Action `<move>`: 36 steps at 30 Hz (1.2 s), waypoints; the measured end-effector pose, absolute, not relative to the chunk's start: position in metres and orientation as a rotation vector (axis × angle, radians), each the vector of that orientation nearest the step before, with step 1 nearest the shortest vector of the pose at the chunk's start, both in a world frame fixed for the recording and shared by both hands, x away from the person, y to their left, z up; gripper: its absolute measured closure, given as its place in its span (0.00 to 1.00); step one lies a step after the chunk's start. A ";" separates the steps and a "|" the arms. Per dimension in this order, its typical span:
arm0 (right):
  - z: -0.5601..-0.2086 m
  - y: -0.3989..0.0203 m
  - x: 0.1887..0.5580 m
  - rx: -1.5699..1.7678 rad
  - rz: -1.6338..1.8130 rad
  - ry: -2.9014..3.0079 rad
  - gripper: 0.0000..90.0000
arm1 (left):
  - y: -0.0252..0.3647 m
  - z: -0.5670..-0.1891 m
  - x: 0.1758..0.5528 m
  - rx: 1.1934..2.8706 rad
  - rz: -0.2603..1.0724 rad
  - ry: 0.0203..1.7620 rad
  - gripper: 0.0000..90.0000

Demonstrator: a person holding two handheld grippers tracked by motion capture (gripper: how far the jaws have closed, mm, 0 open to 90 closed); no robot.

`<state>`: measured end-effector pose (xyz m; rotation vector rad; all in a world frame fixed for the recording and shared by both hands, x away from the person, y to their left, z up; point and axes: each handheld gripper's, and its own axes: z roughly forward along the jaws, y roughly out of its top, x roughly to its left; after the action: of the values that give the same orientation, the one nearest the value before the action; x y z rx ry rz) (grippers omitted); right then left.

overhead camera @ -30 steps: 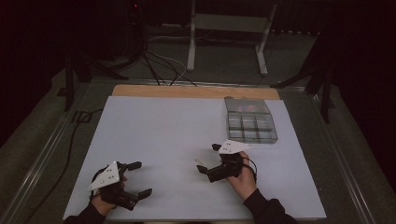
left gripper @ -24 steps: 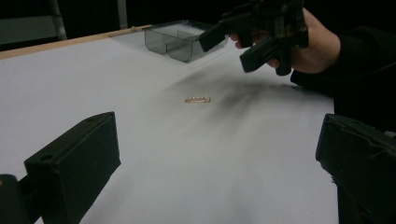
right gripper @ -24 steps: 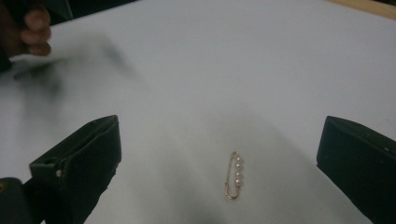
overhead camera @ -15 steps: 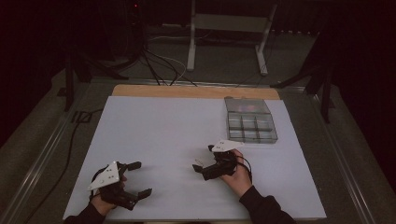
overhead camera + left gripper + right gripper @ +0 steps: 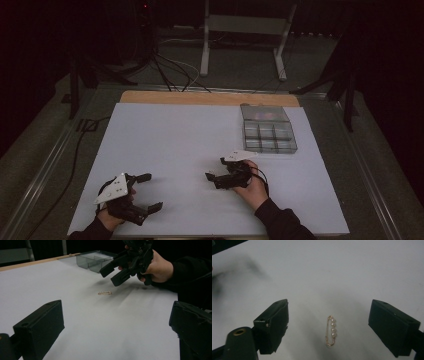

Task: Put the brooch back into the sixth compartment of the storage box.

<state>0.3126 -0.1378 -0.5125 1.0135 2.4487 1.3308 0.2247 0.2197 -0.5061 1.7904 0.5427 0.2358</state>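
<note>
A small gold safety pin with several pearls (image 5: 331, 331) lies flat on the white table sheet (image 5: 190, 135). In the right gripper view it lies lengthwise between the two jaws, nearer the base than the tips. My right gripper (image 5: 329, 305) hovers open above it, jaws wide on either side, touching nothing. In the left gripper view the pin (image 5: 105, 292) lies just below and ahead of the right gripper (image 5: 110, 276). In the high view the right gripper (image 5: 215, 169) points left at the table's middle front. My left gripper (image 5: 150, 191) stands open at the front left, empty, its jaws (image 5: 117, 315) wide apart.
A clear grey compartment box (image 5: 267, 131) sits at the back right of the sheet, also seen as the box (image 5: 95, 260) beyond the right hand. A wooden strip (image 5: 210, 98) edges the far side. Cables and a metal stand are on the floor behind.
My right gripper has edged a little to the left over the pin. The left gripper has stayed where it was.
</note>
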 end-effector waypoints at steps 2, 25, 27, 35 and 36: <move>-0.513 -0.138 0.313 1.013 1.313 2.453 0.25 | 0.220 -0.506 0.225 1.792 0.236 0.542 0.01; -0.523 -0.126 0.318 1.068 1.115 2.518 0.76 | 0.220 -0.506 0.225 1.794 0.237 0.540 0.01; -0.523 -0.125 0.317 1.071 1.105 2.521 0.78 | 0.219 -0.506 0.225 1.793 0.235 0.539 0.01; -0.524 -0.121 0.318 1.073 1.053 2.519 0.84 | 0.220 -0.506 0.225 1.791 0.238 0.541 0.01; -0.524 -0.121 0.318 1.074 1.054 2.519 0.85 | 0.220 -0.506 0.225 1.790 0.235 0.541 0.01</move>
<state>0.3185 -0.1211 -0.5241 1.0739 2.5193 1.0536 0.2248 0.2200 -0.5064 1.7904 0.5407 0.2354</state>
